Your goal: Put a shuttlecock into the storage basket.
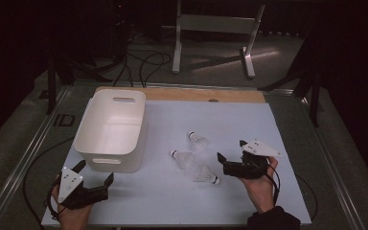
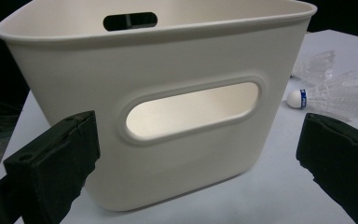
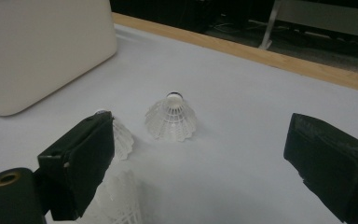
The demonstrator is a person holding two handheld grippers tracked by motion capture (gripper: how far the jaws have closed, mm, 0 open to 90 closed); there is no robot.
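While right gripper gapes wide and empty, nearest shuttlecock lies just left, left gripper likewise open

The left gripper sits at the lower left of the high view, held in the person's left hand, its jaws spread wide and pointing toward the upper right. The right gripper lies at the lower right of centre, gripped from below by the right hand, jaws parted wide with nothing between them. A dark sleeve covers the right wrist at the bottom edge.
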